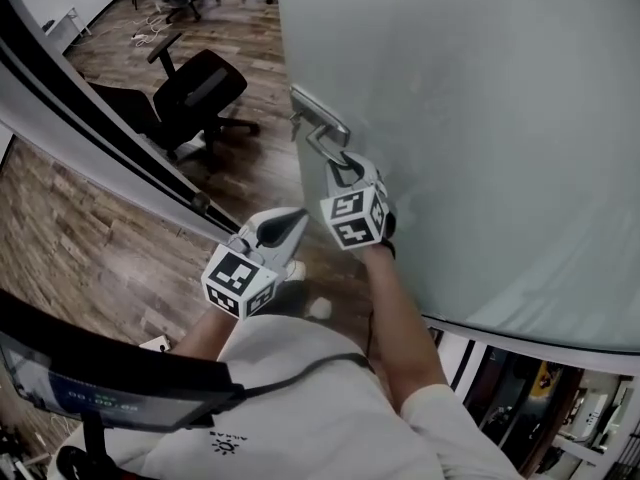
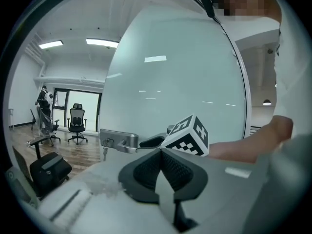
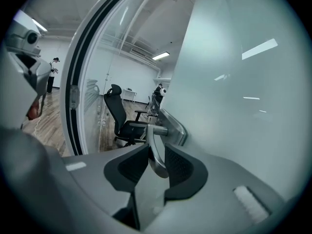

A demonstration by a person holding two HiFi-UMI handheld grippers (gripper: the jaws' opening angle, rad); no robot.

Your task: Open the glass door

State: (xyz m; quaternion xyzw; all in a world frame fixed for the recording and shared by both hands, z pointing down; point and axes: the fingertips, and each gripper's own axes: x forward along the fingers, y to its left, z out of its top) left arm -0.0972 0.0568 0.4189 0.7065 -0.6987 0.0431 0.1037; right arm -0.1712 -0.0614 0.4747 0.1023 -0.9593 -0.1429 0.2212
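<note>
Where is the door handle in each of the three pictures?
Head view: the door handle is just left of centre, in the upper half, by the door's edge.
Left gripper view: the handle is left of centre, a little below the middle.
Right gripper view: the handle is in the centre, between the right gripper jaws.
Shared landmark: the frosted glass door it is fixed to.

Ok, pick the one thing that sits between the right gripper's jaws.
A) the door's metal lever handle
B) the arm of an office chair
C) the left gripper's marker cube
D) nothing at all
A: the right gripper view shows the lever handle of the glass door between the pads of the right gripper.
</note>
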